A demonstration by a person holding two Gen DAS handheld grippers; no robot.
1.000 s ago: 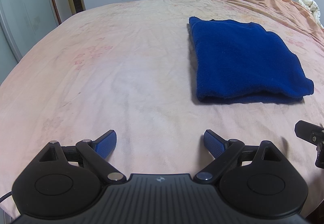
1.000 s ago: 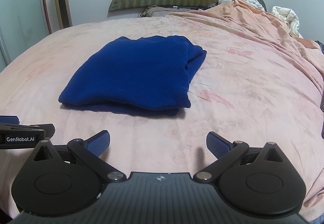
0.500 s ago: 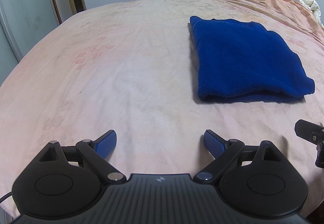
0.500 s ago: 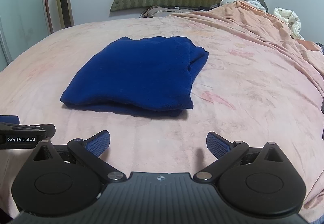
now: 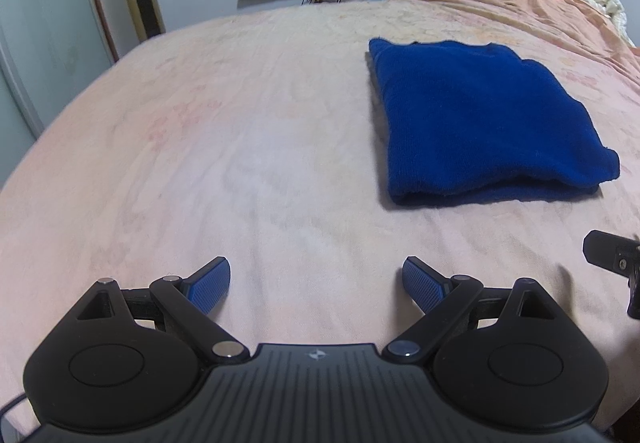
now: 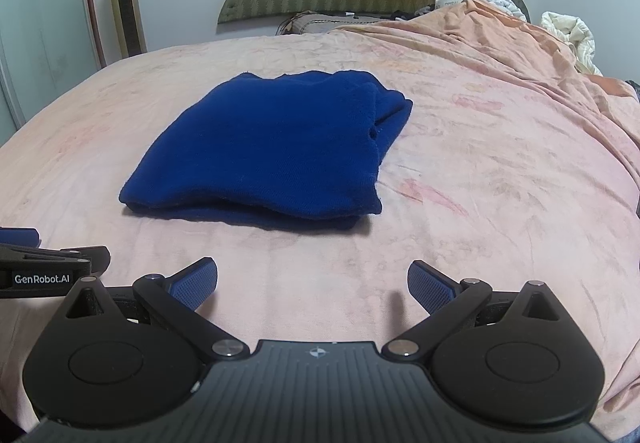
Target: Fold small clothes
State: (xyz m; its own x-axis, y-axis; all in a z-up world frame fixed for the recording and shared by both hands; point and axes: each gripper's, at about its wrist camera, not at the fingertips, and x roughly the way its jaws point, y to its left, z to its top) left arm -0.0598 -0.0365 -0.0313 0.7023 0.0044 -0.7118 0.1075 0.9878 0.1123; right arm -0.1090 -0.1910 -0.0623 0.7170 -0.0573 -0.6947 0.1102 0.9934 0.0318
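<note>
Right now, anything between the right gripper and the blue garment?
Nothing visible. Only bare pink bedsheet lies between the open right gripper and the folded blue garment. The left gripper, also open, sits off to the side, not in the path.

"GenRobot.AI" on left gripper point(image 6: 24, 267)

Left gripper point(image 5: 316, 281): held low and level, pointing forward; the jaws stood wide apart and nothing was between them.
Left fingers point(image 5: 210, 285): blue ribbed pads, both turned inward, both bare.
Right gripper point(image 6: 312, 283): held low and level, pointing forward; the jaws also stood wide apart, with nothing between them.
Right fingers point(image 6: 430, 289): blue ribbed pads, both bare.
Relation: the two grippers were side by side, near each other, not touching.
</note>
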